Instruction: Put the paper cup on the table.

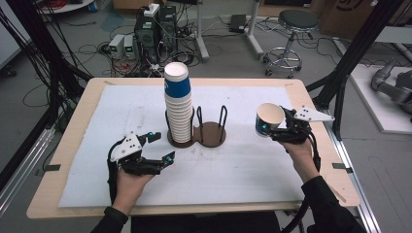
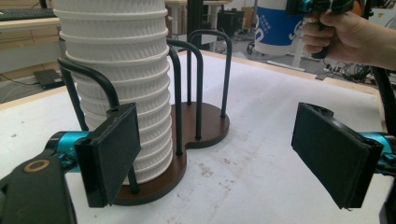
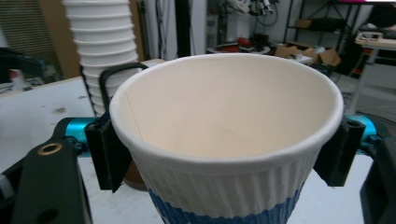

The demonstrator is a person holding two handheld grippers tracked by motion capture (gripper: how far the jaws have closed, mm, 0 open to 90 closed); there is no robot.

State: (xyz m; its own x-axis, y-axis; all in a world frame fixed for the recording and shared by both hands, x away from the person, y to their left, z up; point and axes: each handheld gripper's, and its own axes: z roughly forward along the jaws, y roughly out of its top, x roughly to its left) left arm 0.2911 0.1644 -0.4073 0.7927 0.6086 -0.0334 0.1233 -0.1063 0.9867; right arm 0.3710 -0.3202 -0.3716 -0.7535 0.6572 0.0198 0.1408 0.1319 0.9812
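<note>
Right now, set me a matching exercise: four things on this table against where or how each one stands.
1. single paper cup
2. stack of cups
3. left gripper
4. right-hand ring of the cup holder

A. open, holding nothing
B. empty
C. clamped in the right gripper above the table
D. standing in the left-hand ring of the holder

Pairs: 1-C, 2-D, 3-A, 4-B
</note>
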